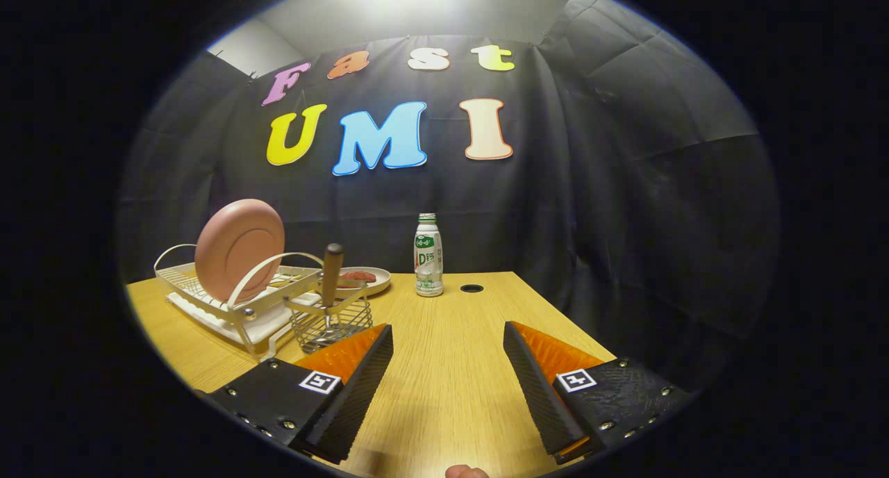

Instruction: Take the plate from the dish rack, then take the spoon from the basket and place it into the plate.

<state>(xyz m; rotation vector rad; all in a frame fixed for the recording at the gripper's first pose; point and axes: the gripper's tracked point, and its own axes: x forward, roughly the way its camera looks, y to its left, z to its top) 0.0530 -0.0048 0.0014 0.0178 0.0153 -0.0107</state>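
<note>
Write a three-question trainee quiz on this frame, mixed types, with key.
1. True or false: the pink plate stands on edge in the dish rack.
2. The gripper has its jaws: A) shut on the plate, B) open over bare table, C) shut on the bottle.
3. Fill in: the wooden handle sticks up from the wire ____ beside the rack.

Key:
1. True.
2. B; nothing lies between the jaws.
3. Basket. The bottle and a small dish stand further back on the table.
</note>
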